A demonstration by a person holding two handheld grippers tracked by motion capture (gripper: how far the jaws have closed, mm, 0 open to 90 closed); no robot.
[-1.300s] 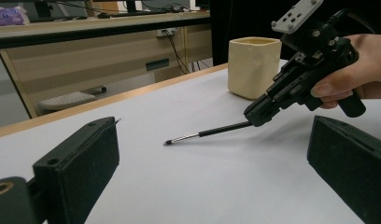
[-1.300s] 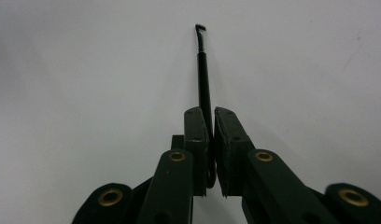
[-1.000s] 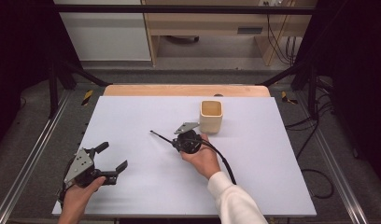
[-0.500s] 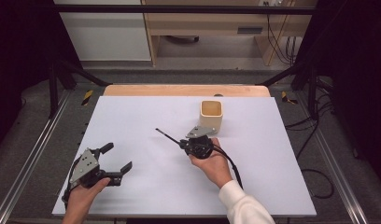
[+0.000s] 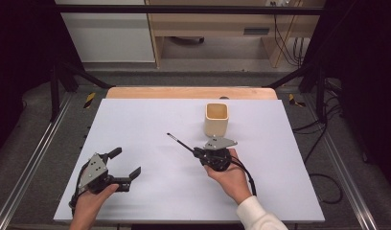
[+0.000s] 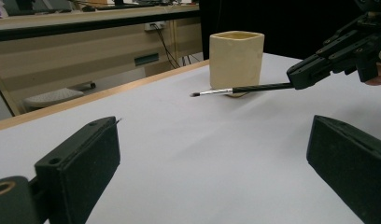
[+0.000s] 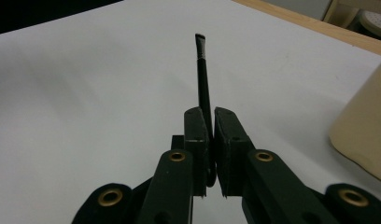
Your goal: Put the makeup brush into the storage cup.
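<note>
The right claw [image 5: 199, 154] is held by a hand [image 5: 229, 176] whose forearm enters from the lower edge in a white sleeve [image 5: 257, 215] and is angled up and to the left across the table [image 5: 136, 120]. The claw is levelled just above the white surface, its jaws closed tight on the dark handle of a thin brush [image 7: 202, 79]. The brush [image 5: 180, 142] is projected forward from the jaws, its bristle tip pointed away toward the table's left half and carried clear of the surface. A cream cup [image 5: 216, 119] is seen standing upright just beyond the right claw, apart from it. The left claw [image 5: 125, 165] is gripped low at the near left of the table, its jaws spread wide with nothing between them.
</note>
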